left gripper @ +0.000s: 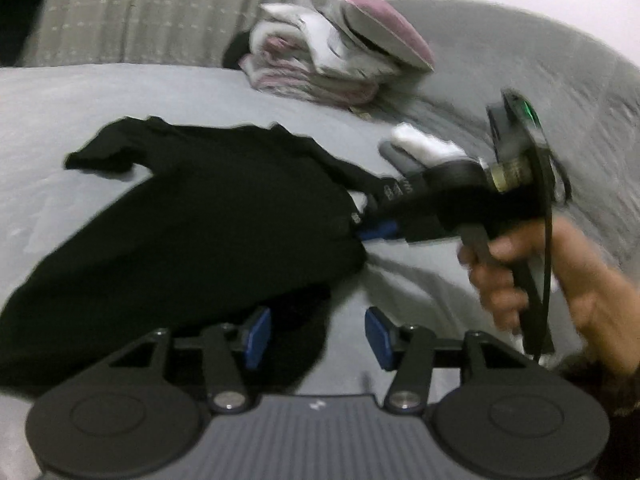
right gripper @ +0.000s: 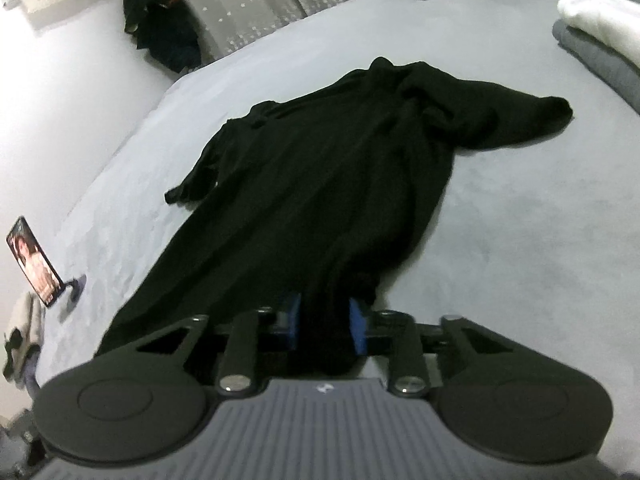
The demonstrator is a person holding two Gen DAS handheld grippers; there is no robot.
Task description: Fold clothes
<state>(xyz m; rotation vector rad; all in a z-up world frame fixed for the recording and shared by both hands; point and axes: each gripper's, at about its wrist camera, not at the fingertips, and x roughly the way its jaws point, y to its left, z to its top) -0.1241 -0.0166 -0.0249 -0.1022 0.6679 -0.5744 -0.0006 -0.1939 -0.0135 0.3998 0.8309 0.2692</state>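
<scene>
A black shirt [right gripper: 320, 176] lies on the bed [right gripper: 500, 220]. The right gripper [right gripper: 324, 326] pinches its hem; the left gripper [left gripper: 316, 336], beside the shirt, stands half open, empty.

Dim, flat indoor light; both views soft and smeared, edges bowed, black garment [right gripper: 320, 184] a detailless mass.

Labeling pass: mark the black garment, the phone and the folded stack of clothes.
black garment [right gripper: 320, 184]: right wrist view, middle of its body.
phone [right gripper: 34, 264]: right wrist view, its lit screen.
folded stack of clothes [left gripper: 332, 48]: left wrist view, white layer mid-stack.
</scene>
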